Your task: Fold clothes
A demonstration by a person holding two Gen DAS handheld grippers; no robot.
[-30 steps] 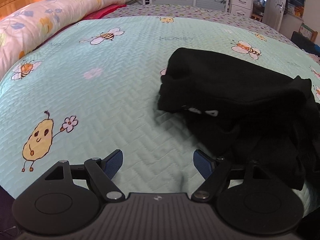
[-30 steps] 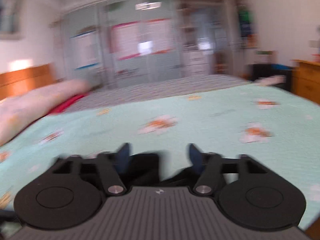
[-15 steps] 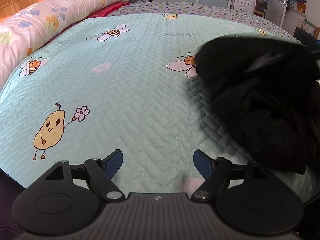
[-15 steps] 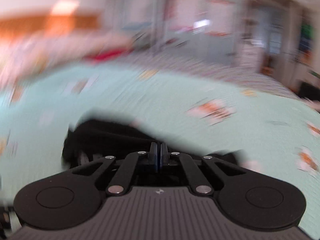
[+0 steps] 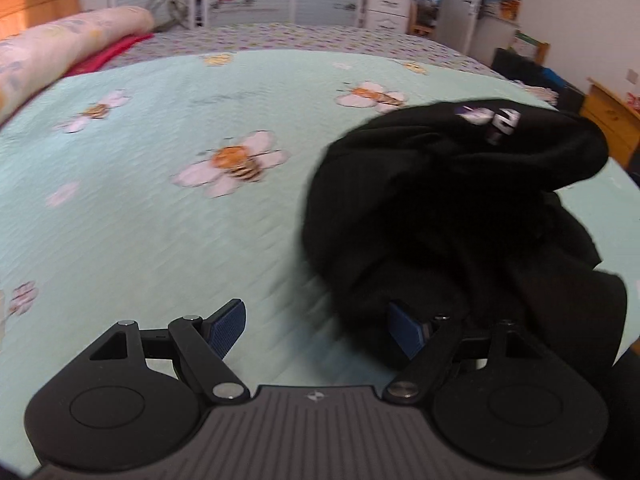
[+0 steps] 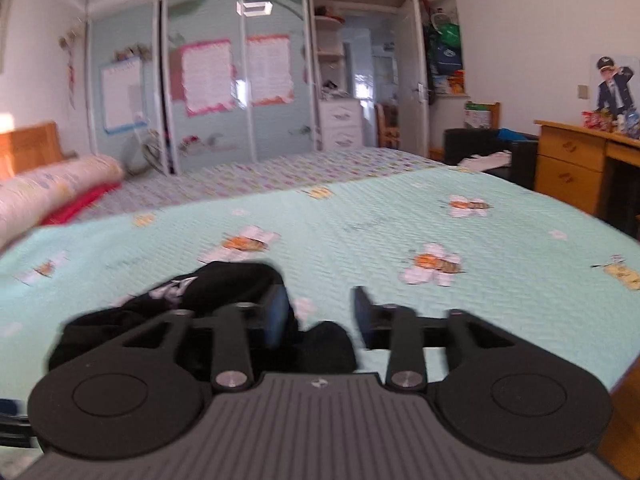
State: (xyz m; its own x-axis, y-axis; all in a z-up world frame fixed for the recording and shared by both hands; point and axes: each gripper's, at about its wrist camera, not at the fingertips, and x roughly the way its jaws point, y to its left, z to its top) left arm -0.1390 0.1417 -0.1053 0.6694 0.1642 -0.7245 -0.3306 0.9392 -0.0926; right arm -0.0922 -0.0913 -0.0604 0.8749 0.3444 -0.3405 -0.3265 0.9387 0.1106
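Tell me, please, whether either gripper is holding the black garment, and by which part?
Nothing is held. The left gripper and right gripper both stand open beside the crumpled black garment; the right one's jaws have just been opening.

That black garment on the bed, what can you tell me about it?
The black garment is a soft, dark knit-looking piece, crumpled in a loose heap, not yet folded. A small white printed logo shows near its far edge. It lies on the mint bee-patterned bedspread. No pad presses on it.
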